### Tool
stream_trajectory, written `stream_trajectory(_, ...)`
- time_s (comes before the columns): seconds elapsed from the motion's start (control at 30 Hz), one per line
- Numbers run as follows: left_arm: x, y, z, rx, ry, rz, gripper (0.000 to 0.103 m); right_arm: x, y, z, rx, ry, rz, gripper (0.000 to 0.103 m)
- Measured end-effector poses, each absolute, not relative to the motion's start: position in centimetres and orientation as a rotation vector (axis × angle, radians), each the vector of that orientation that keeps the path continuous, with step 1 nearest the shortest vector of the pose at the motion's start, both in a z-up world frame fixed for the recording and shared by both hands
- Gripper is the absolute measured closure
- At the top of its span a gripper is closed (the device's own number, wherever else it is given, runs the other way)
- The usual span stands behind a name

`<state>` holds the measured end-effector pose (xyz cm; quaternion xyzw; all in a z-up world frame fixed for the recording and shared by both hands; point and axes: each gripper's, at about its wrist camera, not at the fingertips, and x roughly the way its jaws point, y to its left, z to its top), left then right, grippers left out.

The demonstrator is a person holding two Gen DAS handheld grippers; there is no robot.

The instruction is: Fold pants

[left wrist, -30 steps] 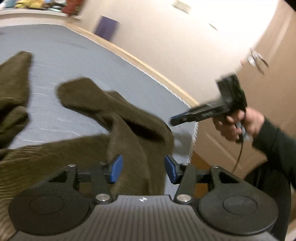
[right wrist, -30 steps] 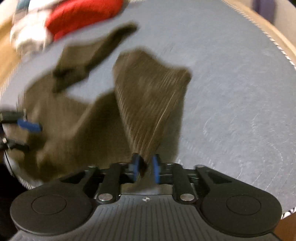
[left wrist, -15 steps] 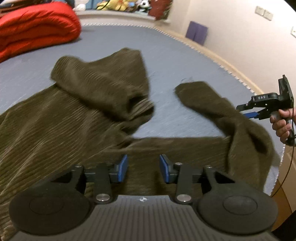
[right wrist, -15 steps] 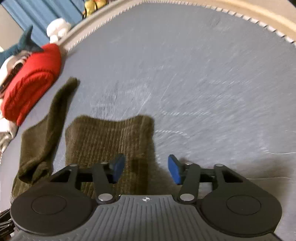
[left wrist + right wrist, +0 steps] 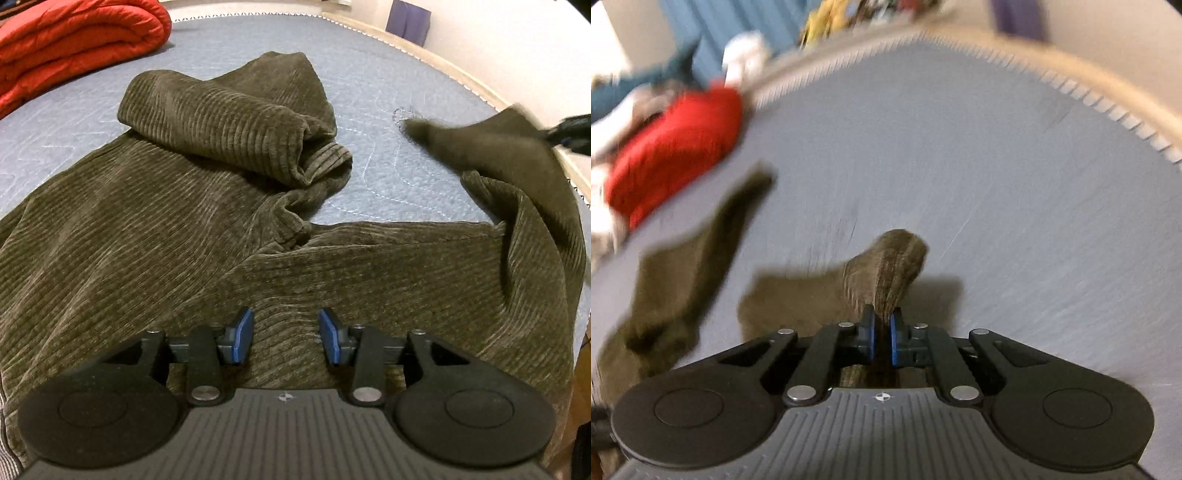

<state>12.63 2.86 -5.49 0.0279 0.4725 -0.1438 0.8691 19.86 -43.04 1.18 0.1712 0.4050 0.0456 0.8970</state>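
Olive-brown corduroy pants [image 5: 155, 229] lie spread on the grey-blue bed. One leg is folded back on itself at the far middle [image 5: 229, 114]. The other leg [image 5: 517, 158] runs right and is lifted at its end. My left gripper [image 5: 286, 336] is open, just above the waist area of the pants, holding nothing. My right gripper [image 5: 881, 338] is shut on the end of the pants leg [image 5: 886, 273], which bunches up between the blue pads. It shows blurred at the right edge of the left wrist view [image 5: 570, 129].
A folded red quilt [image 5: 70, 48] lies at the far left of the bed [image 5: 388, 74], also in the right wrist view [image 5: 672, 155]. A wooden bed edge [image 5: 461, 74] and wall run along the right. Stuffed toys [image 5: 738, 55] sit beyond the quilt.
My right gripper was open over the leg end and has shut on it and lifted it. My left gripper stays open and has come lower and closer to the waist.
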Motion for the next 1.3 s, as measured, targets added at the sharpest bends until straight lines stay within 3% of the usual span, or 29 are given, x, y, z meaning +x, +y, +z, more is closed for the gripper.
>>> stream_trajectory(0.17, 12.4, 1.7, -5.0, 0.074, 0.984, -0.329, 0.056, 12.8, -51.1, 4.7, 0.454, 0.664, -0.313, 0.096)
stream_trajectory(0.27, 11.8, 1.1, -4.7, 0.076, 0.981, -0.373, 0.054, 8.8, -57.5, 1.1, 0.571, 0.754, -0.697, 0.096)
stream_trajectory(0.4, 11.3, 0.6, -4.6, 0.074, 0.979, -0.41, 0.054, 6.6, -62.2, -4.3, 0.728, 0.867, -0.78, 0.096)
stream_trajectory(0.57, 10.9, 0.3, -4.1, 0.064, 0.97, -0.459, 0.053, 8.1, -61.6, -4.0, 0.647, 0.869, -0.775, 0.094)
stream_trajectory(0.7, 10.8, 0.4, -4.1, 0.072, 0.974, -0.452, 0.049, 8.3, -59.8, -0.9, 0.505, 0.738, -0.871, 0.077)
stream_trajectory(0.87, 10.7, 0.5, -4.2, 0.074, 0.976, -0.453, 0.049, 11.9, -57.2, 0.1, 0.476, 0.615, -0.559, 0.066)
stream_trajectory(1.0, 10.9, 1.1, -3.8, 0.062, 0.961, -0.446, 0.049, 16.6, -55.2, -2.2, 0.451, 0.684, -0.429, 0.065)
stream_trajectory(1.1, 11.2, 2.3, -2.9, 0.048, 0.928, -0.418, 0.049, 18.9, -54.8, -3.6, 0.469, 0.683, -0.452, 0.051)
stream_trajectory(1.3, 11.8, 7.6, -1.0, -0.035, 0.86, -0.297, 0.047, 23.1, -53.3, -6.7, 0.404, 0.826, -0.521, 0.048)
